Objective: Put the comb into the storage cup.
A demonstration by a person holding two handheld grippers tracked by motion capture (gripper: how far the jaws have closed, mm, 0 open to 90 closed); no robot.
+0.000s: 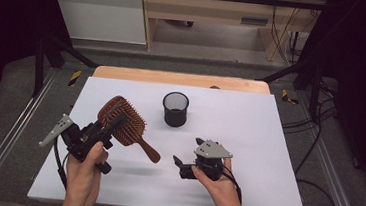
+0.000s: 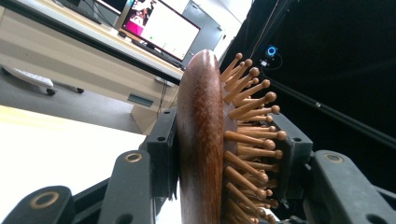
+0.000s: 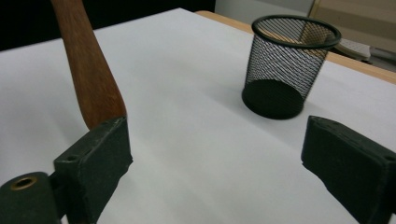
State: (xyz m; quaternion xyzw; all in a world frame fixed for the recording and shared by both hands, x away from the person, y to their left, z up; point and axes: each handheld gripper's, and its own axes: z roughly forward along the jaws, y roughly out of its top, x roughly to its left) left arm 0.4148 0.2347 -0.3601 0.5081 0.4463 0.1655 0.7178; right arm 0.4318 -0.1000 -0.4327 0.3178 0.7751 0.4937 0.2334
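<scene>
A brown wooden hairbrush (image 1: 131, 123) hangs above the left half of the white table top (image 1: 253, 139). My left gripper (image 1: 113, 124) is shut on its head, and the handle slants down to the right. In the left gripper view the brush head (image 2: 201, 140) stands edge-on between the two pads, bristles facing right. My right gripper (image 1: 186, 152) rests low over the table at centre right, open with nothing between its pads. In the right gripper view the brush handle (image 3: 91, 79) ends just behind the left pad (image 3: 100, 158), apart from it.
A black mesh cup (image 1: 175, 109) stands upright at the middle back of the table, seen ahead of the right gripper as the same cup (image 3: 285, 65). A wooden edge (image 1: 183, 79) borders the far side. Cables lie on the floor at the right.
</scene>
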